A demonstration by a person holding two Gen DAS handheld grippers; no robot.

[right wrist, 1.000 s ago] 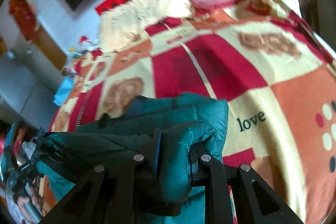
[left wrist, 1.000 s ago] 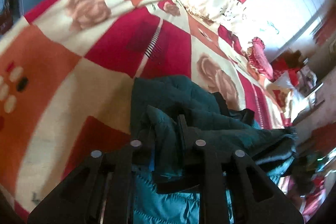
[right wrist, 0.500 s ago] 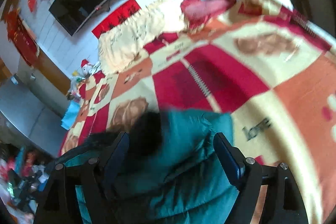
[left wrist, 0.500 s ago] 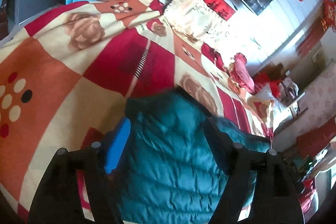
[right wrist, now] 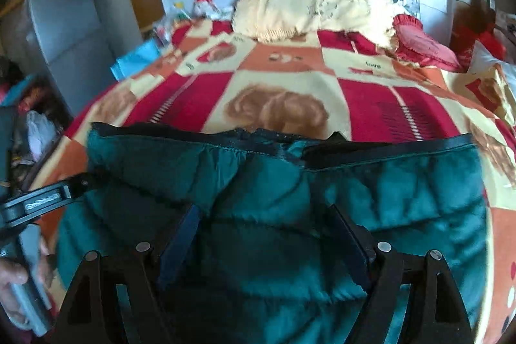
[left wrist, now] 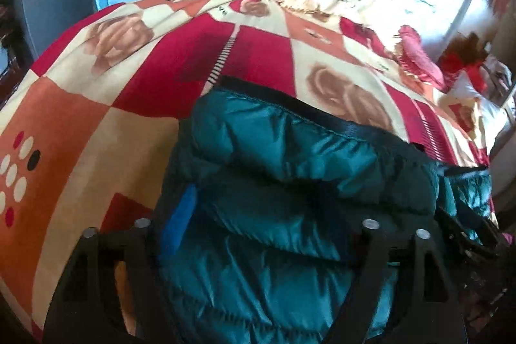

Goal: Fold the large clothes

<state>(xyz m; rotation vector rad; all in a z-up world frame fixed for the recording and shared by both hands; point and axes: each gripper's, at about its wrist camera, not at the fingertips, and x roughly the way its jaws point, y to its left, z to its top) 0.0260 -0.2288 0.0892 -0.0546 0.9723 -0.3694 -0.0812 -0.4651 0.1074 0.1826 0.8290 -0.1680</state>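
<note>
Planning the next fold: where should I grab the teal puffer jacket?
Probably the far black-trimmed edge of the teal puffer jacket, approached from above. It lies flat across the patterned blanket, thin enough to pinch; the quilted body is bulky.

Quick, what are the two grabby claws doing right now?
Left gripper: open, holding nothing, over the teal puffer jacket.
Right gripper: open, holding nothing, over the same jacket.

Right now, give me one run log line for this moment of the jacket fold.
left gripper: open, over jacket | right gripper: open, over jacket | teal puffer jacket: released, lying on checked blanket | fold: in progress
</note>
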